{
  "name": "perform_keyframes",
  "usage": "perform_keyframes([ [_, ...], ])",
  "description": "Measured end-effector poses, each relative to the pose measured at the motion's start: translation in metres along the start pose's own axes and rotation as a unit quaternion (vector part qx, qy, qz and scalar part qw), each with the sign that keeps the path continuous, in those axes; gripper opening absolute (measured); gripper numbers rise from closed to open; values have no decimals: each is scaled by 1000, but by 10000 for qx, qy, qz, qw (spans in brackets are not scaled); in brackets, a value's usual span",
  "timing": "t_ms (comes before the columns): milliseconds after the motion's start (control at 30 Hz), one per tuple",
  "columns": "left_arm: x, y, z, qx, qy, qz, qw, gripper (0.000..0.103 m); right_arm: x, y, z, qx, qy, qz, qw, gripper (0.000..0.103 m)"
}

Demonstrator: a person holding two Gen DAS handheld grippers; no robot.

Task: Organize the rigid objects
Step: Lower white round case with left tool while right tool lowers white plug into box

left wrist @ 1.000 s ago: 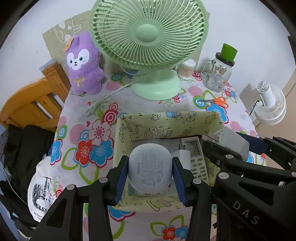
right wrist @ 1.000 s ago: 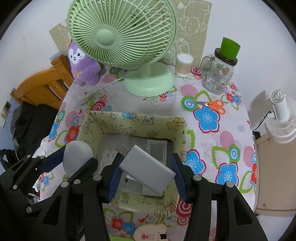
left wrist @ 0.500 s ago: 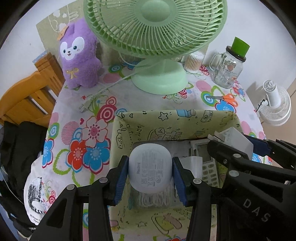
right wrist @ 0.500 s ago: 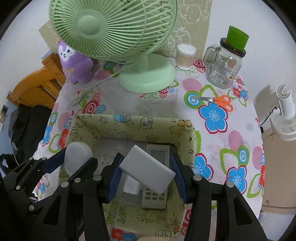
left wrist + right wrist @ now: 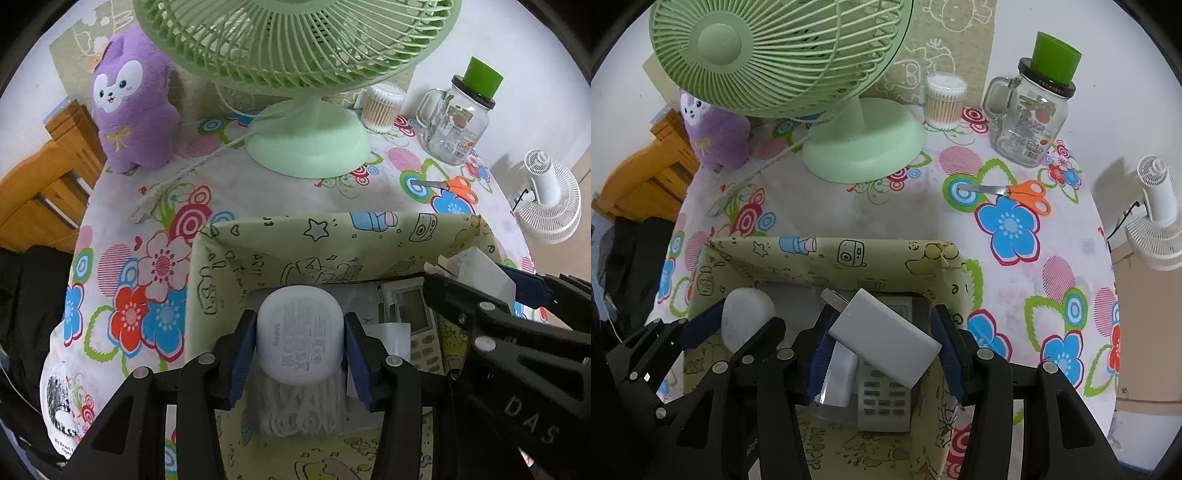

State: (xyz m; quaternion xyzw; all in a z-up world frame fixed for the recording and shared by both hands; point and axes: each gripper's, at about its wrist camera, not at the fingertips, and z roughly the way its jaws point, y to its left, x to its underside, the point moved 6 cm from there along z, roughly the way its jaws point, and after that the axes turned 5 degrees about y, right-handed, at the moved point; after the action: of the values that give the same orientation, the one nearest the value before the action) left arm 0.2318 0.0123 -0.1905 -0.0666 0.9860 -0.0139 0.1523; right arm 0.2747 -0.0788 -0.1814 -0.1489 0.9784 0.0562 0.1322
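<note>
My left gripper (image 5: pixel 300 341) is shut on a white rounded earbud case (image 5: pixel 299 336) and holds it over the left part of the yellow-green patterned box (image 5: pixel 332 240). My right gripper (image 5: pixel 882 332) is shut on a white charger plug (image 5: pixel 884 336), tilted, over the right part of the same box (image 5: pixel 827 251). Inside the box lie a white remote control (image 5: pixel 884 402), a coiled white cable (image 5: pixel 299 410) and a small white block (image 5: pixel 840 376). The left gripper with the case (image 5: pixel 746 317) also shows in the right wrist view.
A green desk fan (image 5: pixel 857 147), a purple plush toy (image 5: pixel 129 107), a cotton swab tub (image 5: pixel 945 101), a glass jar with a green lid (image 5: pixel 1032 110) and orange scissors (image 5: pixel 1015 192) stand behind the box on the flowered tablecloth. A wooden chair (image 5: pixel 40 184) is at left, a white fan (image 5: pixel 1160 218) at right.
Both grippers have moved forward and down over the box with their objects still held. The box's inside, the cable and the remote now show larger beneath them.
</note>
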Motion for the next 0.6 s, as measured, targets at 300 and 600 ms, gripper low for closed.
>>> perform_keyframes([
  [300,-3,-4,1,65,-77,146,9998,63,0,4,4,18,27,-50,10000,55],
  [600,1,-9,-12,-9,-85,327,9994,86,-2,13,8,-67,35,-79,9999,55],
])
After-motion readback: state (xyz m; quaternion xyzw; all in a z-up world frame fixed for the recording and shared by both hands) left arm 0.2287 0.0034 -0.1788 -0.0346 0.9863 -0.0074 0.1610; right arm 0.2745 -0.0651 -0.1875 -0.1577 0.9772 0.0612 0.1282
